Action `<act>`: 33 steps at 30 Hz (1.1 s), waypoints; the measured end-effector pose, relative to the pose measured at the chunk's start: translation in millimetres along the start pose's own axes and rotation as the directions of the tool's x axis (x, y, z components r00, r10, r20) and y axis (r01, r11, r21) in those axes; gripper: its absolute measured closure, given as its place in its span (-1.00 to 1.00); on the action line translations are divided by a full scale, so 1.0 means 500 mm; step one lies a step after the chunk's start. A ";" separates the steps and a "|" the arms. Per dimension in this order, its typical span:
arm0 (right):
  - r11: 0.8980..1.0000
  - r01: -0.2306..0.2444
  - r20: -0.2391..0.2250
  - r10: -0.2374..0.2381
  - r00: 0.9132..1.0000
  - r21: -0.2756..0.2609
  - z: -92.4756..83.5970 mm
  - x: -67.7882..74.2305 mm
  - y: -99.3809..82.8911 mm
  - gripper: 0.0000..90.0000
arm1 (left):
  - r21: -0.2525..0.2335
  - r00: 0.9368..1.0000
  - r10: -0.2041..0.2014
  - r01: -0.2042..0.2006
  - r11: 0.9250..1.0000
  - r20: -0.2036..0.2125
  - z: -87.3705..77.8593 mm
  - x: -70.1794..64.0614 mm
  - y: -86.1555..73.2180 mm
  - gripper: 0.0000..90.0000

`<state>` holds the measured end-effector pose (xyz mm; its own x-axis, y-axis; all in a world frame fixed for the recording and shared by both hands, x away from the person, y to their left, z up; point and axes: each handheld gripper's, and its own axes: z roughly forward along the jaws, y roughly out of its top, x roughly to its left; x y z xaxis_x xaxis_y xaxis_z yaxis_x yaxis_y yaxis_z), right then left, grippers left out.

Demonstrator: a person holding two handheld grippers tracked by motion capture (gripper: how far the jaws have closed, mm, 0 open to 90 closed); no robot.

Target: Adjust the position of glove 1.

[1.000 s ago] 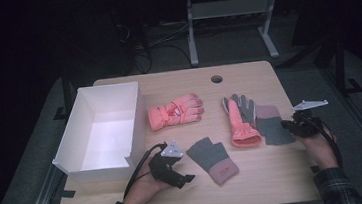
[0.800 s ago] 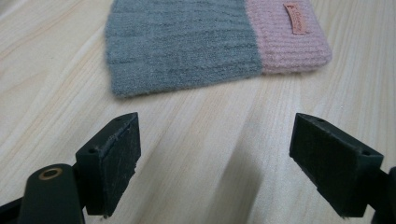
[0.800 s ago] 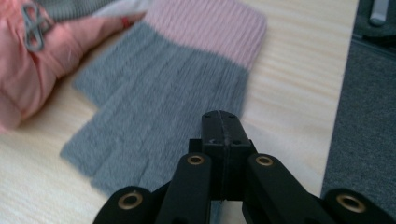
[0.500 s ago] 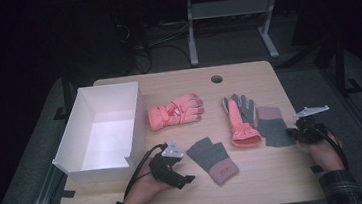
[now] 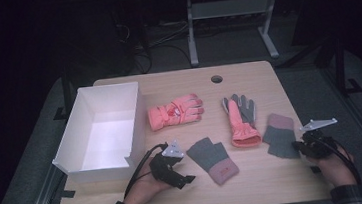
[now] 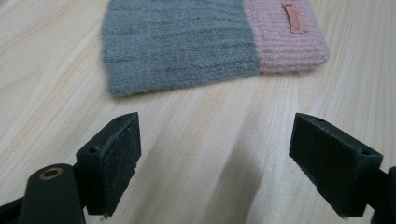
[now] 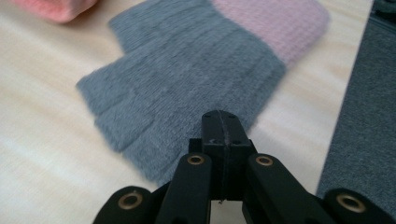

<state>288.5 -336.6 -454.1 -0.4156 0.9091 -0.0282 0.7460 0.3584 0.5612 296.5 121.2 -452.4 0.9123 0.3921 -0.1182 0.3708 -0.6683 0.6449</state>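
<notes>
Two grey-and-pink knit mittens lie on the wooden table. One mitten lies just ahead of my left gripper, whose jaws stand wide open and empty, low over bare wood. The other mitten lies near the right edge. My right gripper is shut with its tip at the near grey edge of that mitten. I see nothing between its jaws. A pink glove and a pink-and-grey glove lie farther back.
An open white box stands at the table's left side, just beyond the left hand. A round cable hole sits near the far edge. The table's right edge runs close to my right gripper, with grey floor beyond.
My right gripper has moved toward the near edge of the table, ending at the right mitten's near edge. The left gripper and all the gloves have stayed put.
</notes>
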 end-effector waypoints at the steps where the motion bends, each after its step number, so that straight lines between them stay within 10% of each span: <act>1: 1.000 0.006 -0.004 -0.006 1.000 -0.001 -0.002 0.004 -0.003 1.00 | -0.005 1.000 -0.003 0.003 1.000 -0.001 0.001 -0.001 0.000 -0.64; 15: 0.989 0.146 -0.132 -0.142 0.981 0.015 -0.022 0.104 -0.017 1.00 | -0.001 1.000 0.004 -0.004 1.000 0.007 0.003 -0.001 0.005 -0.64; 33: 0.951 0.309 -0.294 -0.303 0.907 -0.028 0.004 0.212 0.030 1.00 | -0.005 1.000 -0.006 0.006 1.000 0.005 0.004 0.001 0.005 -0.64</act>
<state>256.6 -234.3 -450.4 -0.7557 0.6532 0.0478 0.5666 0.6154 0.5479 298.0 118.4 -452.6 0.9110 0.3927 -0.1258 0.3752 -0.6632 0.6476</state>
